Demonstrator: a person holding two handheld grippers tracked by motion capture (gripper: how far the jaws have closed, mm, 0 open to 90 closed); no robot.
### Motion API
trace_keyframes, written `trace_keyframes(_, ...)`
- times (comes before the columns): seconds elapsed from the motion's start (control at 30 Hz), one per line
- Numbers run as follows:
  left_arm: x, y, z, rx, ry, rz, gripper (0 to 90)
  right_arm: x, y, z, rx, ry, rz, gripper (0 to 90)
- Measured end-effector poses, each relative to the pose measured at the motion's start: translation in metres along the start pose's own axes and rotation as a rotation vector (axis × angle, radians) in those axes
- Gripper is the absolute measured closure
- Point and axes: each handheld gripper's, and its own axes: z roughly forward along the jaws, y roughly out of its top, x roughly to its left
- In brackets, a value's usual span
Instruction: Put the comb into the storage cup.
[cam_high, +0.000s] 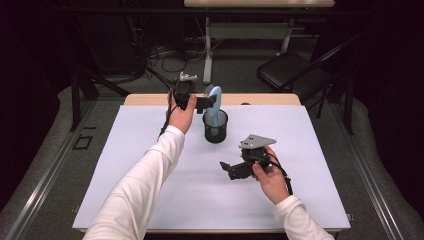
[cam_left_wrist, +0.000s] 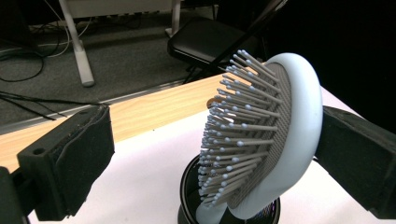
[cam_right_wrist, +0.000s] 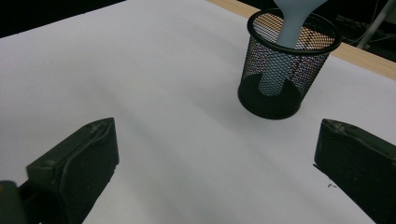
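Note:
A pale blue hairbrush (cam_high: 215, 99) (cam_left_wrist: 285, 140) stands handle down in a black mesh cup (cam_high: 215, 128) (cam_right_wrist: 285, 70) at the far middle of the table. My left gripper (cam_high: 204, 103) (cam_left_wrist: 215, 158) is open around the brush head. One jaw is close behind the brush's smooth back, and the other stands well clear of the bristles. My right gripper (cam_high: 229, 168) (cam_right_wrist: 215, 168) is open and holds nothing, low over the white sheet in front and to the right of the cup. The brush handle (cam_right_wrist: 294, 23) shows inside the mesh.
A white sheet (cam_high: 150, 175) covers the wooden table (cam_high: 260, 99). A black folding chair (cam_high: 285, 67) and a desk's white leg (cam_high: 207, 45) stand on the floor beyond the far edge, with cables lying there.

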Motion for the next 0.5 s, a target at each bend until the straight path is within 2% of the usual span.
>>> trace_keyframes(0.5, -0.0039, 0.0030, -0.0037, 0.025, -0.006, 0.028, 0.7, 0.0012, 0.0003, -0.0001, 0.002, 0.001, -0.003, 0.0)
